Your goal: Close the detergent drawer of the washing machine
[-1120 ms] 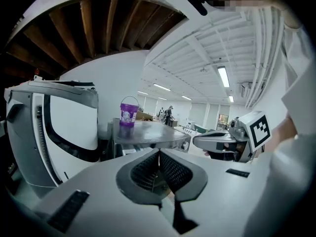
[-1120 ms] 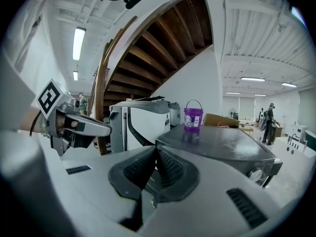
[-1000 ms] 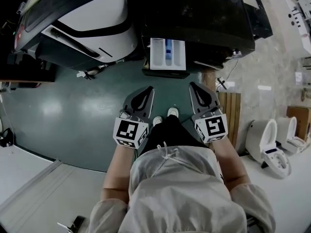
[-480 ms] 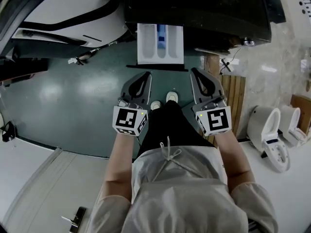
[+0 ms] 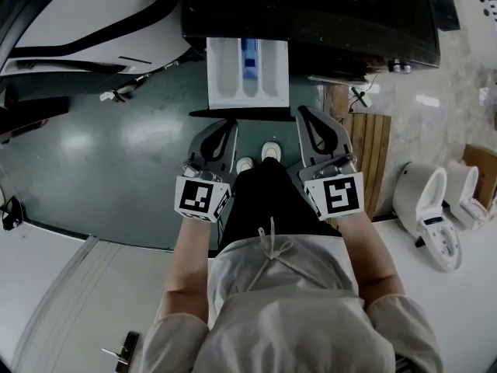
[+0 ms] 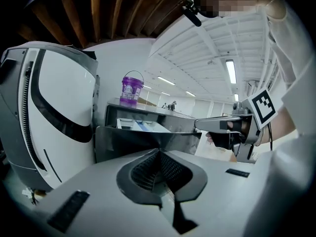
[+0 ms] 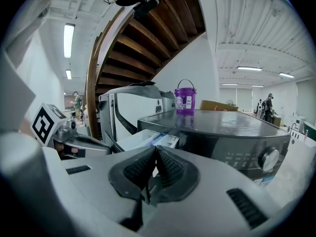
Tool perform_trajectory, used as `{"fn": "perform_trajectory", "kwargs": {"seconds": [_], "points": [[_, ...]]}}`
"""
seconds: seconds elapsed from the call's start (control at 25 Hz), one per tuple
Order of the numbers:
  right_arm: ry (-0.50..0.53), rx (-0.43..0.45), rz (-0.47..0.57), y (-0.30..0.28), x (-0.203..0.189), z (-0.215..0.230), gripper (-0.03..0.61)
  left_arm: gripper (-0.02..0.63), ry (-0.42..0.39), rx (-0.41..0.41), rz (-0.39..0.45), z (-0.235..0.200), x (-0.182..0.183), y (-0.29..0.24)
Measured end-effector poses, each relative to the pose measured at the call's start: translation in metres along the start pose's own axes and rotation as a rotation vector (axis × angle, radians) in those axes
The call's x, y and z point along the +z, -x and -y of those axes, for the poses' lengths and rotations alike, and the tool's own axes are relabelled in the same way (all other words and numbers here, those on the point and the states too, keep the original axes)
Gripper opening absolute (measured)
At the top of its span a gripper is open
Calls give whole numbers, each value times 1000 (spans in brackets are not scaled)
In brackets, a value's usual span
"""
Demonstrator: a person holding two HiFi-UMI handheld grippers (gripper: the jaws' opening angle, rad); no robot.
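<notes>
Risks first. The detergent drawer (image 5: pixel 247 72) is pulled fully out of the dark washing machine (image 5: pixel 311 14), so it has its whole travel left. I think the main danger is an off-centre shove. If only one tong pushes on a corner of the dark front panel, the drawer could skew on its runners and jam halfway. A tip set too high could also slip over the panel's edge into the open white compartments instead of pushing. Too hard a push could slam the drawer or shake the purple bucket (image 7: pixel 185 97) that stands on top of the machine. My feet (image 5: pixel 270 151) are right under the drawer, so there is little room to step in.

Tongs. The left gripper (image 5: pixel 227 124) has its jaws pressed together, and the ribbed pads meet with nothing between them. It holds nothing and points at the left part of the drawer front. The right gripper (image 5: pixel 305 113) is the same, jaws together and empty, with its tip just by the right end of the front panel. Both are very near the panel, but I can't tell if either touches it.

The drawer sticks out toward me between the two tips, with a blue insert in its middle slot. It shows pale just past the jaws in the right gripper view (image 7: pixel 148 138) and behind its dark front in the left gripper view (image 6: pixel 140 126). A white machine (image 5: pixel 85 22) stands to the left.
</notes>
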State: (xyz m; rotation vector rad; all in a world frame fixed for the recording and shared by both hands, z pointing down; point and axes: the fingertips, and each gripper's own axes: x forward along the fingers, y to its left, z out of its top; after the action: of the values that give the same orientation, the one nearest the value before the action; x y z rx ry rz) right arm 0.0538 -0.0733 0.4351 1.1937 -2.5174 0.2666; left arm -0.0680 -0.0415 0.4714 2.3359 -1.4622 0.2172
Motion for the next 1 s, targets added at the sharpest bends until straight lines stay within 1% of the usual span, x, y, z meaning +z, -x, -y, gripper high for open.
{"fn": "perform_trajectory", "kwargs": {"seconds": [0.08,0.16,0.32,0.6,0.8,1.0], "points": [[3,0,-5,-1,1,0,5,18,12,8,-2,-1,1,-1],[4,-4,-8,-1,3,2,5,18,2,19,-4,-4,4,-5],[20,-2,23,-5,9,5,5,18,-13,42,-1,-13,11,-16],[28,1,64,-18,24,10,5,18,-3,44,8,-24,21,-34],[21,-6,73,-27,28,17,5,18,-17,53,9,-32,28,-49],[19,-11,69,-35,32,26,5,18,-5,75,10,-42,37,-64]]}}
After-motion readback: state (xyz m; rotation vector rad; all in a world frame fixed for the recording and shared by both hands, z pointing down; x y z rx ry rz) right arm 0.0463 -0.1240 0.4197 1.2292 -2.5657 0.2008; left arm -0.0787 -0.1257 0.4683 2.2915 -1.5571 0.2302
